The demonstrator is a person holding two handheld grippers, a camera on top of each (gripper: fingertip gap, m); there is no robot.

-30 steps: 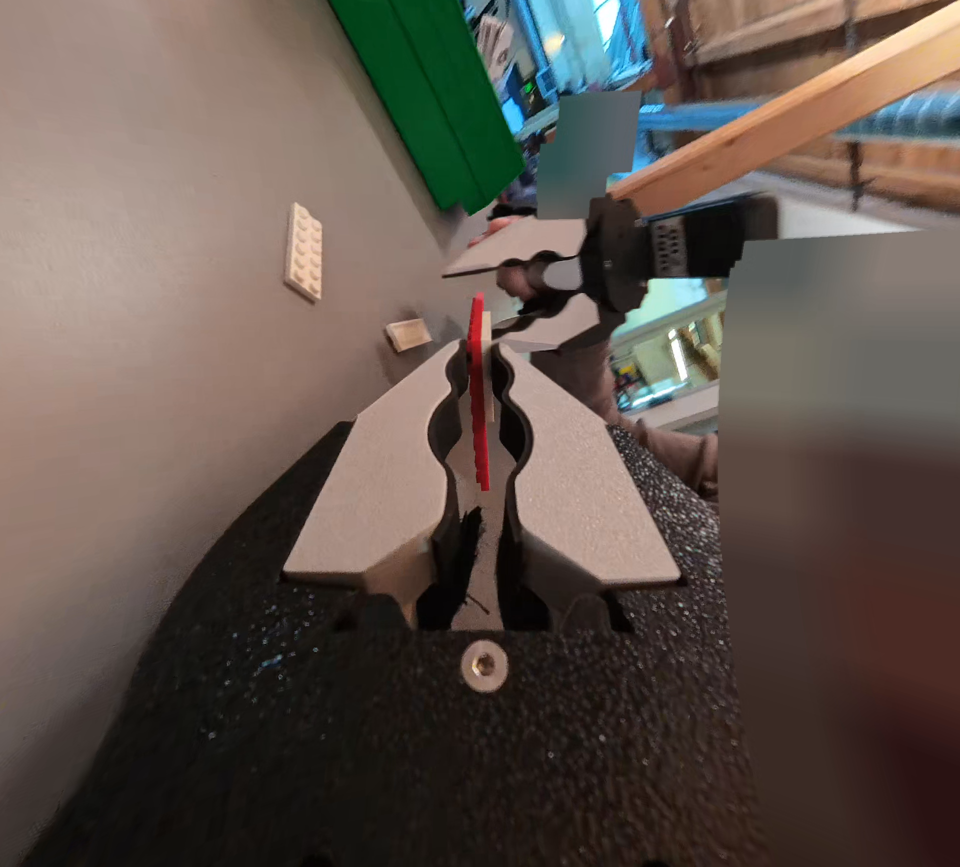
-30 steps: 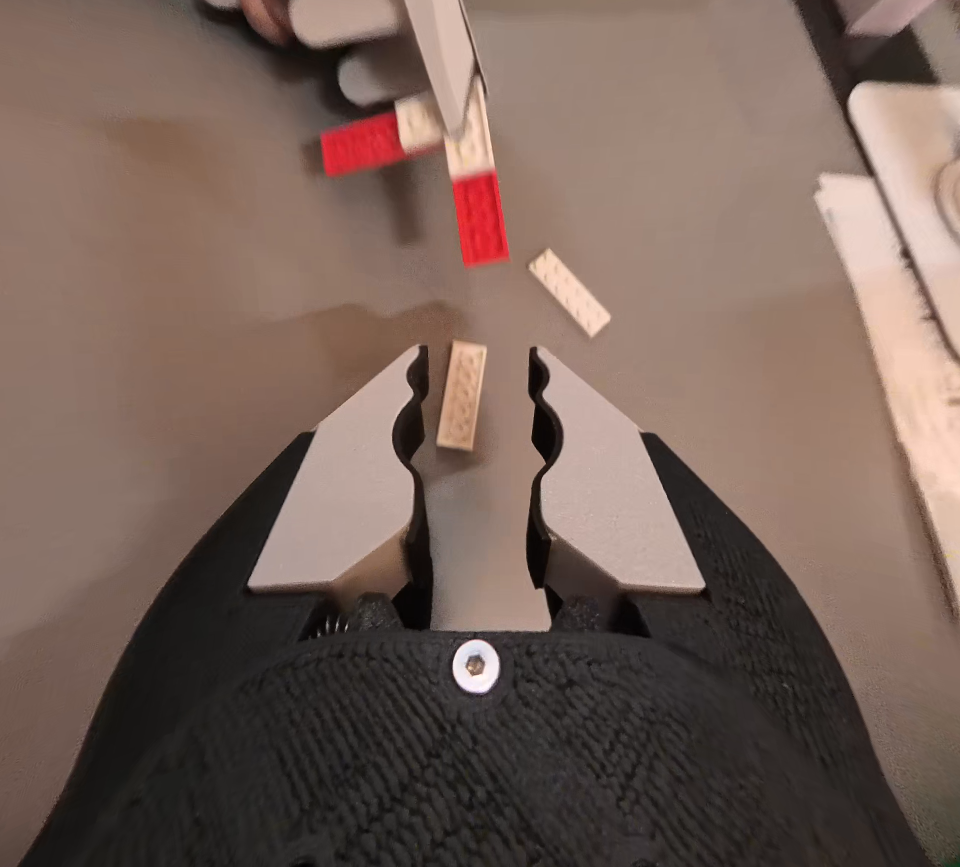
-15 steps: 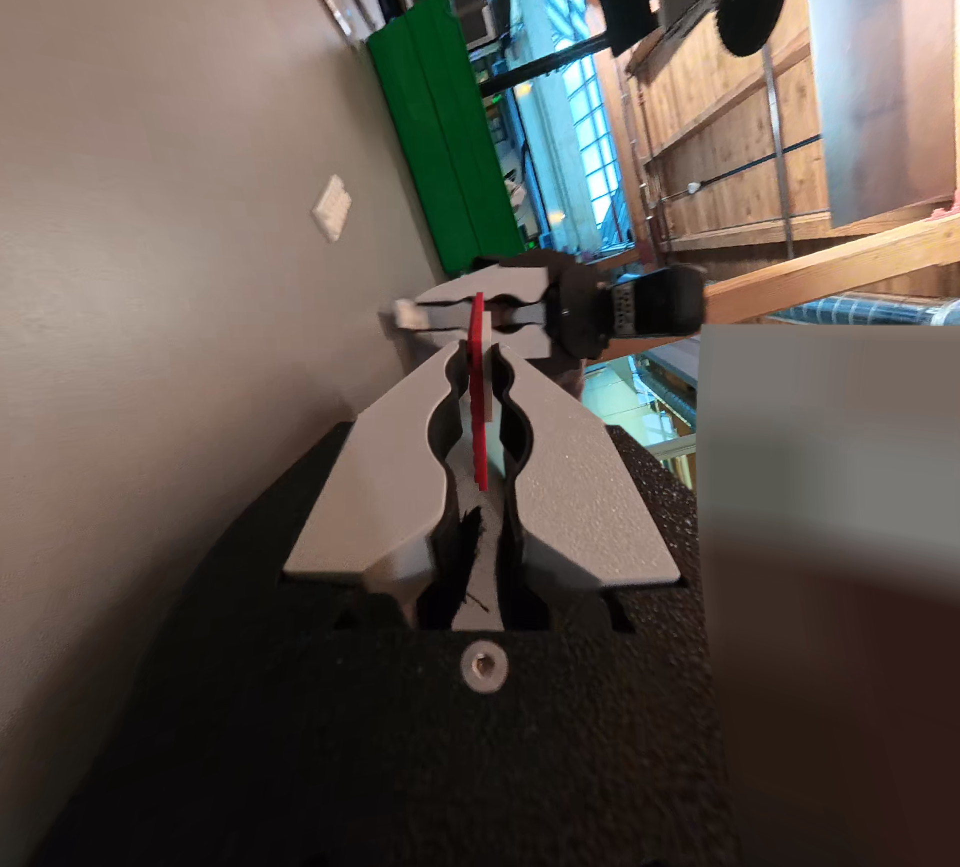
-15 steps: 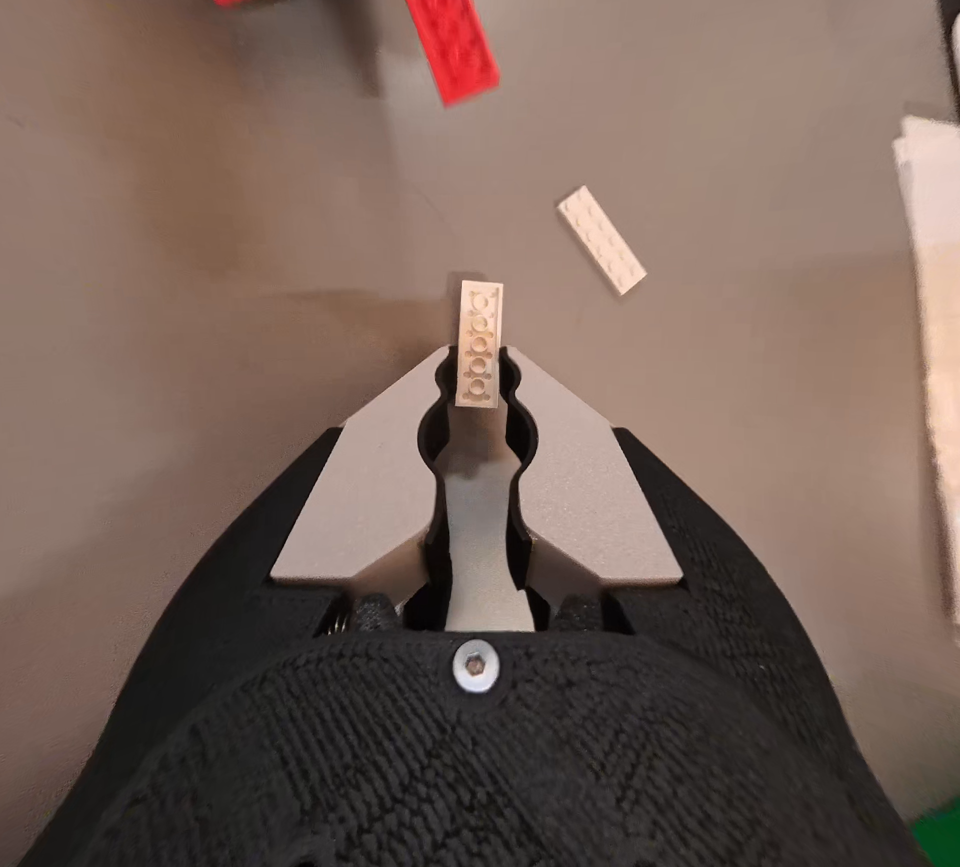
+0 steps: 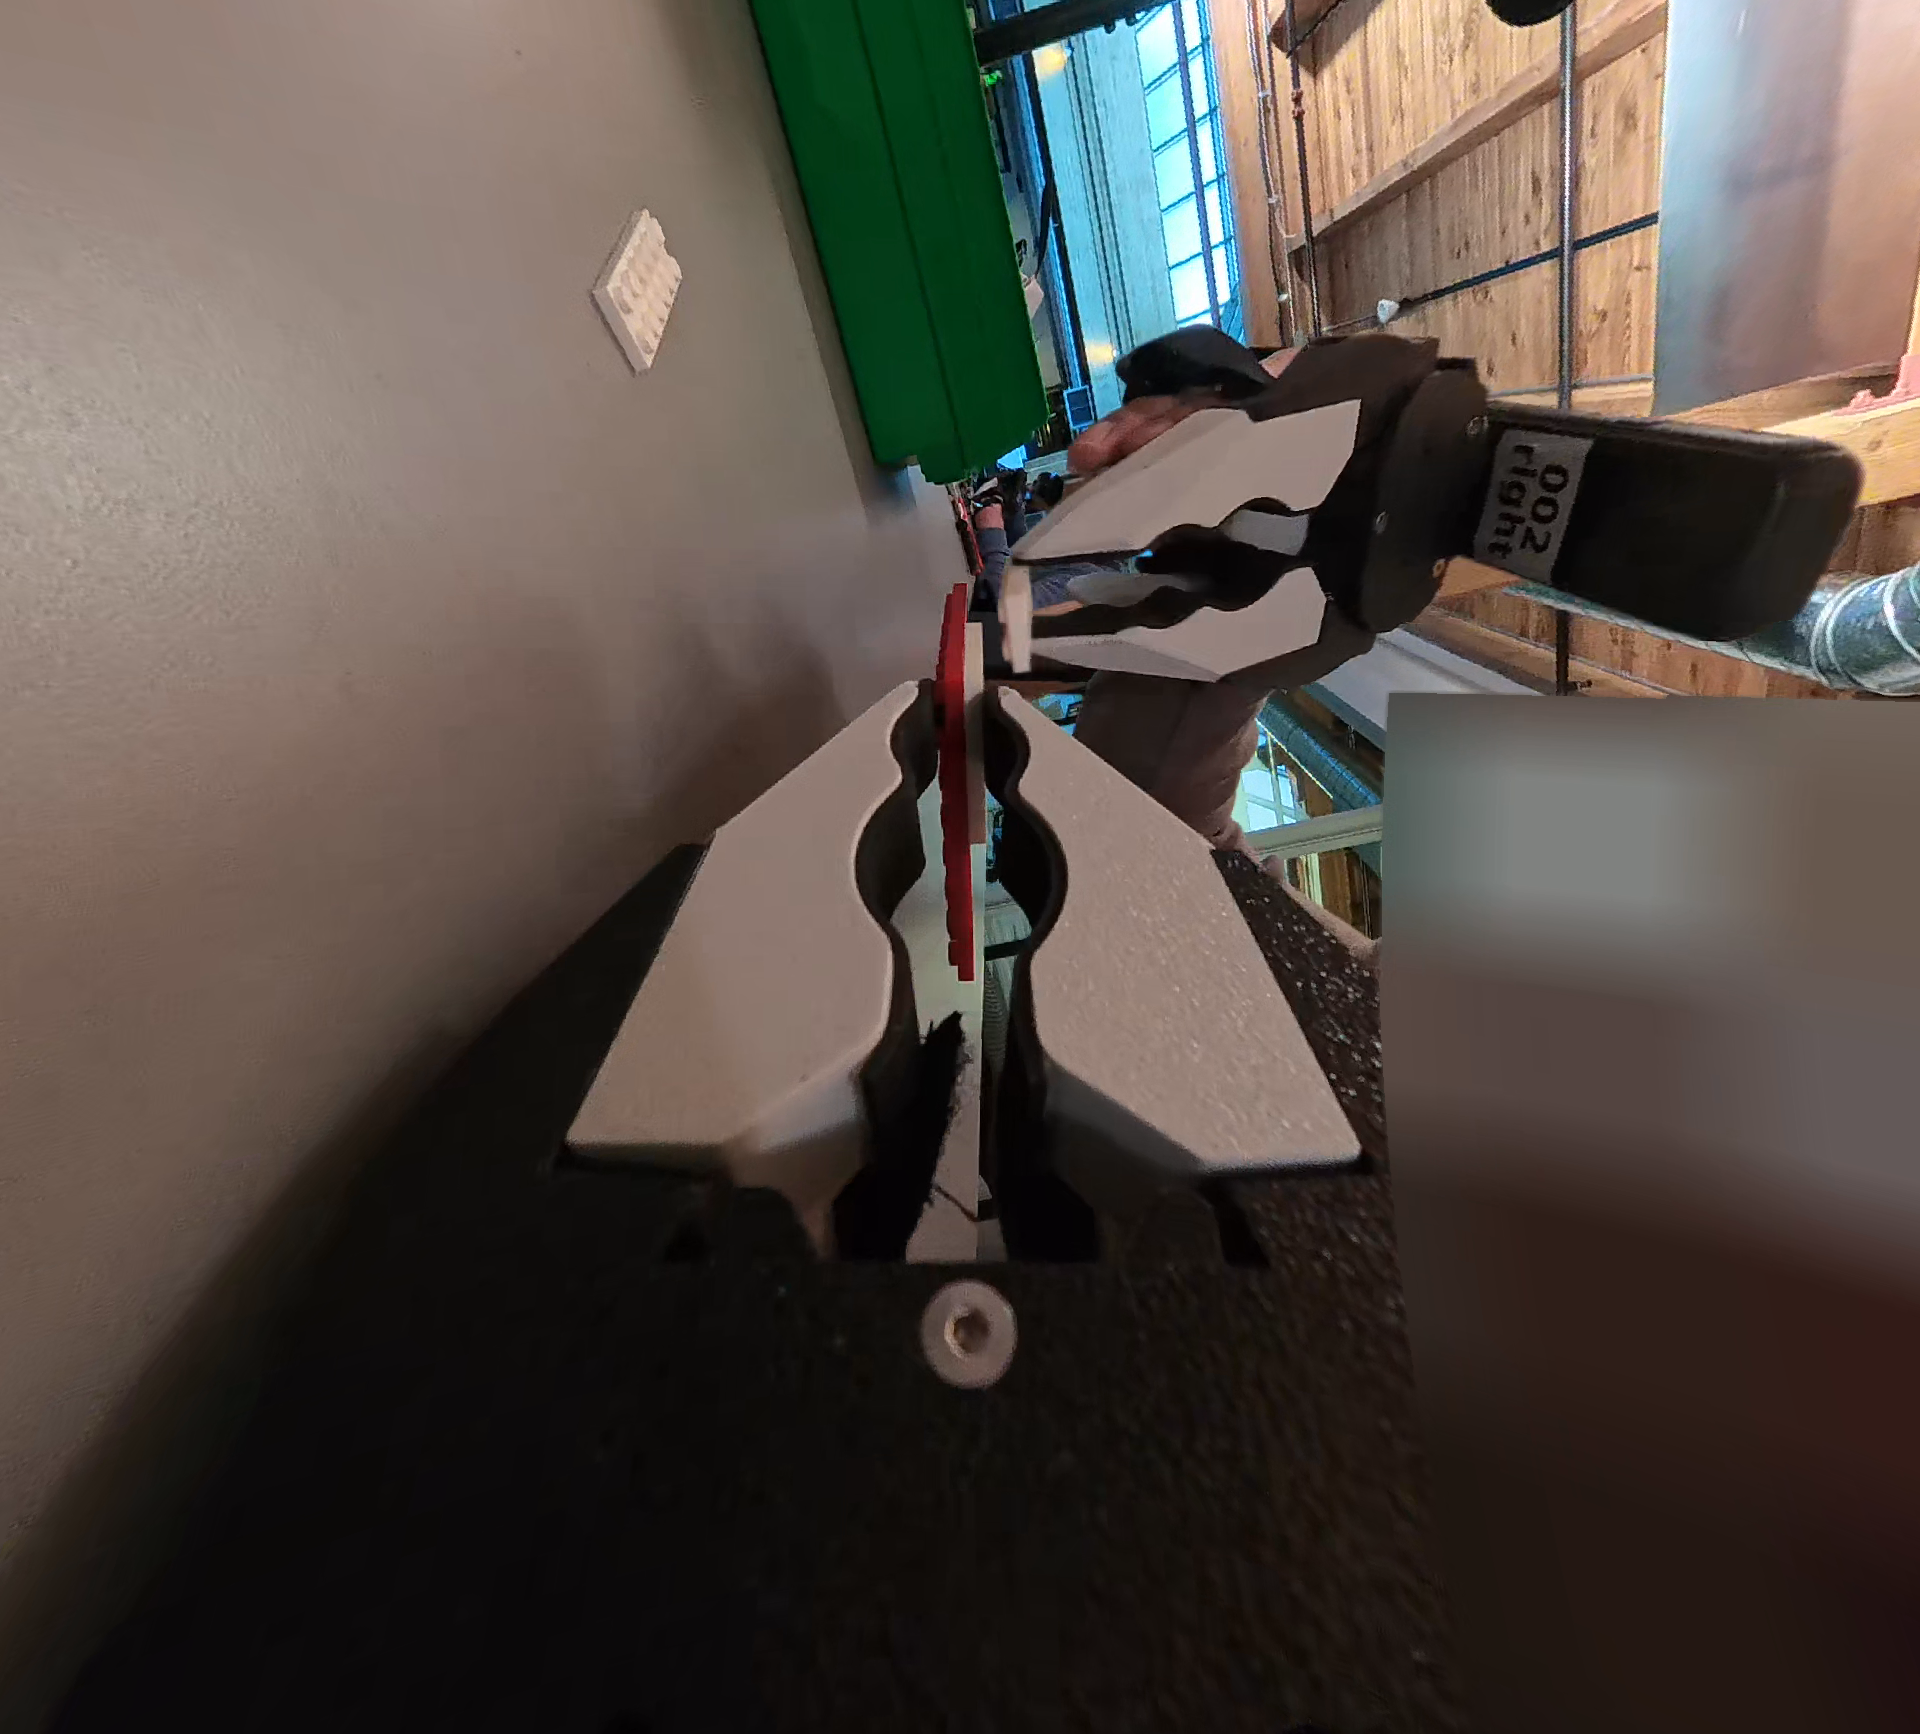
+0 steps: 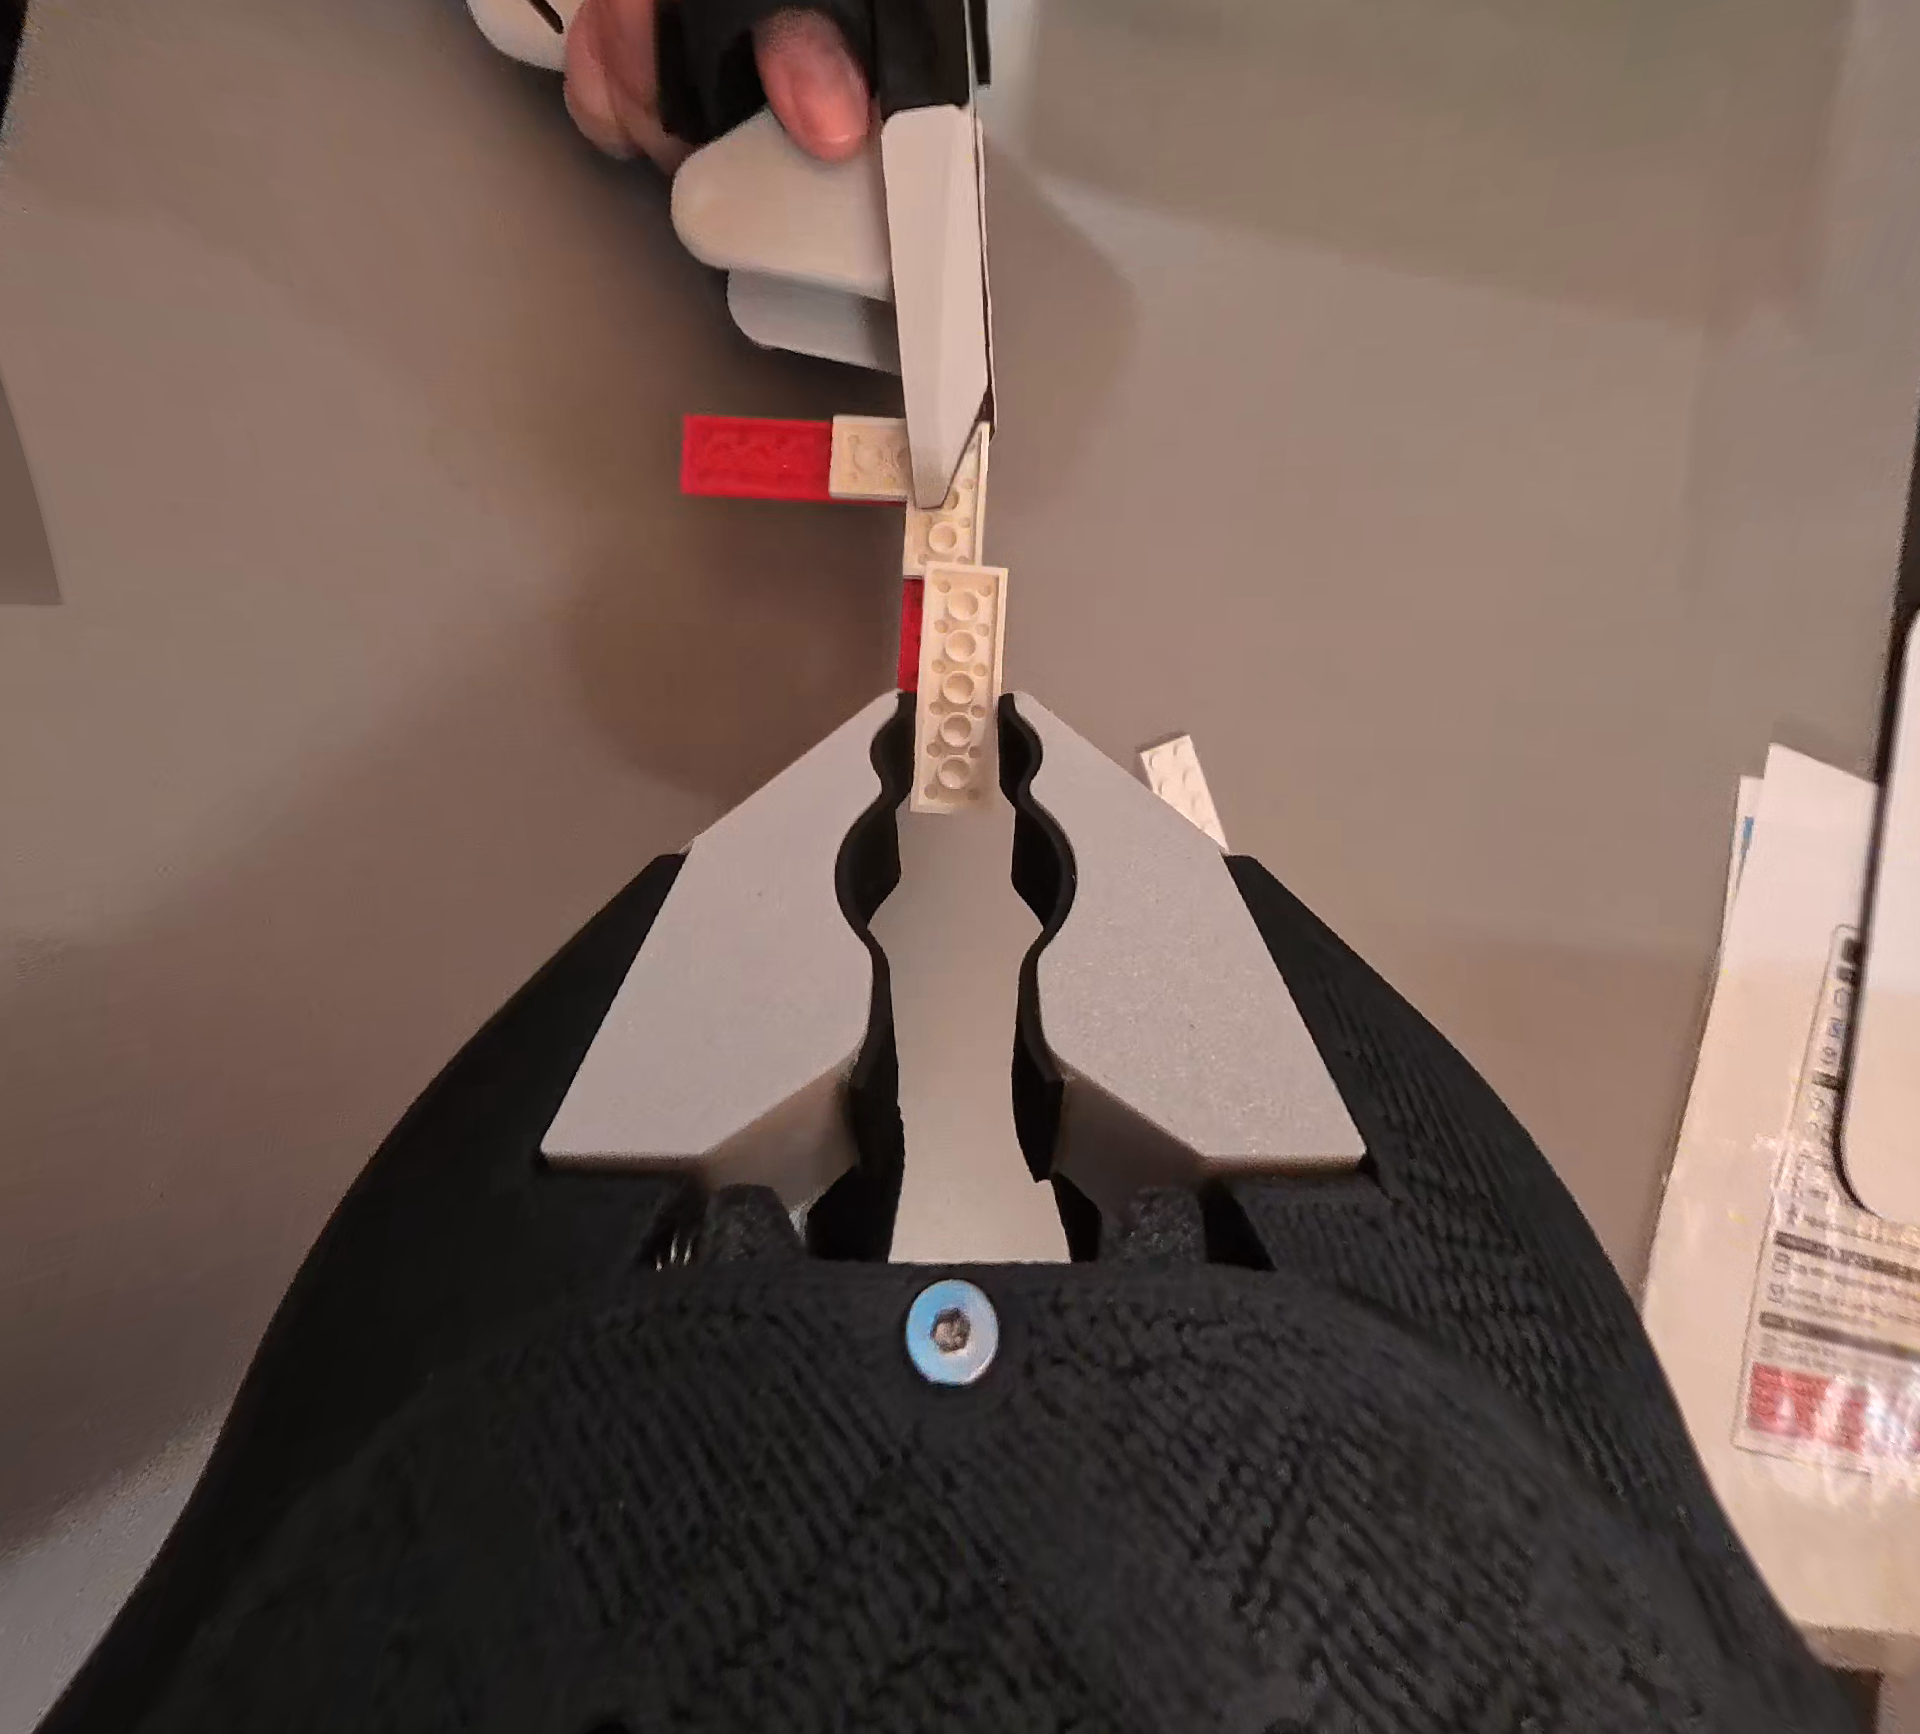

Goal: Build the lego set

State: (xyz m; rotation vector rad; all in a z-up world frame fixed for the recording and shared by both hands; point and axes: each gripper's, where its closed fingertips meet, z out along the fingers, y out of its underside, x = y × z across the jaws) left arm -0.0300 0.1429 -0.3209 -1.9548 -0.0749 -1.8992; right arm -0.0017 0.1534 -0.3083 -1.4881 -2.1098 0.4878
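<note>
The grey table carries the loose parts. A green box lies along the table's far edge in the left wrist view, and printed paper sheets sit at the right edge in the right wrist view.

The left gripper has its jaws closed on the red-and-white plate assembly, held edge-on and raised off the table. In the right wrist view the assembly forms an L of red and white plates.

The right gripper has its jaws clamped on a cream plate, underside toward the camera. The plate's far end overlaps the lower arm of the assembly; contact cannot be confirmed.

A white plate lies flat on the table, well apart from the grippers. A second white plate lies just beside the right gripper's right finger.
</note>
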